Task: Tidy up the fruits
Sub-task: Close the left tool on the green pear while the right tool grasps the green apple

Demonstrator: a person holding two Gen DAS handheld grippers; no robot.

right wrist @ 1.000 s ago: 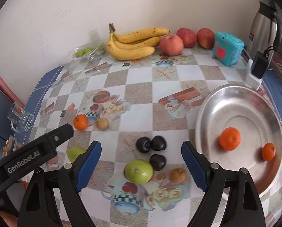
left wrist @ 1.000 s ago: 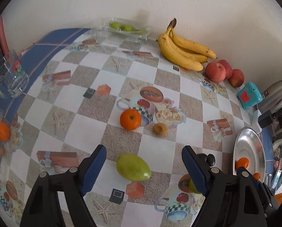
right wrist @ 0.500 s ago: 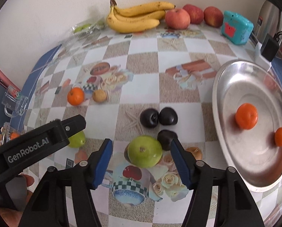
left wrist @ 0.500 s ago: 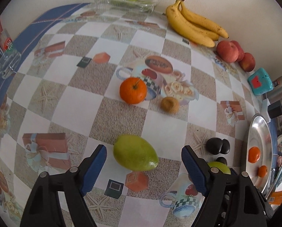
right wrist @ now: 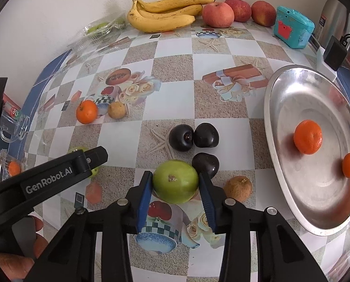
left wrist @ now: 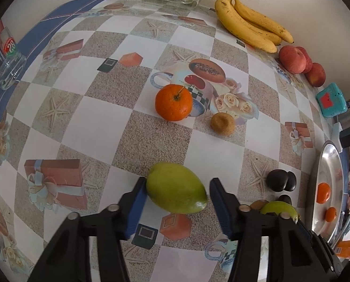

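While both pairs of jaws are closing, each gripper has a green fruit between its blue pads. The left gripper (left wrist: 177, 185) straddles a smooth, matte, egg-shaped green mango (left wrist: 176, 187) lying on the tablecloth (left wrist: 137, 141); its left pad touches the fruit's blunt end, while the right pad stands just clear of the pointed tip. The right gripper (right wrist: 175, 183) squeezes a round, glossy green apple (right wrist: 175, 180), both pads pressing its sides, the stem pit facing the camera.

Just behind the apple sit 3 dark, shiny plums (right wrist: 193, 138), and beside it a rough, brown, round fruit (right wrist: 238, 188). Farther left rest a dimpled orange tangerine (right wrist: 86, 111) and another small tan fruit (right wrist: 116, 110). To the right, an oval, polished metal tray (right wrist: 276, 108) holds 2 tangerines (right wrist: 308, 136). Along the white wall lie a bunch of speckled yellow bananas (right wrist: 165, 11), 3 red apples (right wrist: 238, 10), a teal plastic box (right wrist: 292, 27) and a crinkled clear clamshell (right wrist: 102, 27) with green fruit inside.

Glossy and checkered in white and sandy squares, the tablecloth bears printed starfish, roses, gift boxes and cups. White lettering on the left gripper's black arm, seen from the right wrist, reads "GenRobot.AI". A clear glass mug (left wrist: 3, 68) at the table's left edge carries a red-and-green badge reading "28".
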